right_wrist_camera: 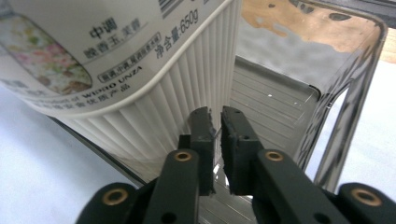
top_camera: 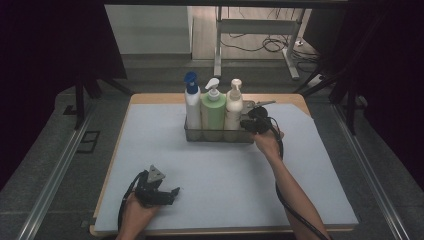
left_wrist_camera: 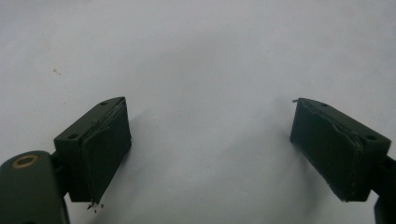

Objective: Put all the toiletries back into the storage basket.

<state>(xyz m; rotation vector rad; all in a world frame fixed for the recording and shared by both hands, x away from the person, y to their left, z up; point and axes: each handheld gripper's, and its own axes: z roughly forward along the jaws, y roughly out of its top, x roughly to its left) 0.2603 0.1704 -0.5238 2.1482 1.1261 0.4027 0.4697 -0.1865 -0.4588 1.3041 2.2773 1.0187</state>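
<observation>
- On a table covered with a pale blue mat, a clear plastic caddy stands toward the far edge with three bottles upright in a row inside it.
- From left to right in the high view they are a white bottle with a blue trigger sprayer, a green pump bottle and a cream pump bottle, each touching its neighbour.
- The right gripper sits at the caddy's right end, just beside the cream bottle, with the person's right hand behind it.
- In the right gripper view, its tips straddle the caddy's thin clear wall; a narrow gap shows between the black pads, and whether they press on the wall cannot be told.
- That view also shows the cream bottle's ribbed side and printed label just left of the jaws, inside the caddy.
- The left gripper rests low over the mat near the front-left corner, well apart from the caddy, held in the person's left hand.
- The left gripper view shows its tips spread wide, with bare mat between them.
</observation>
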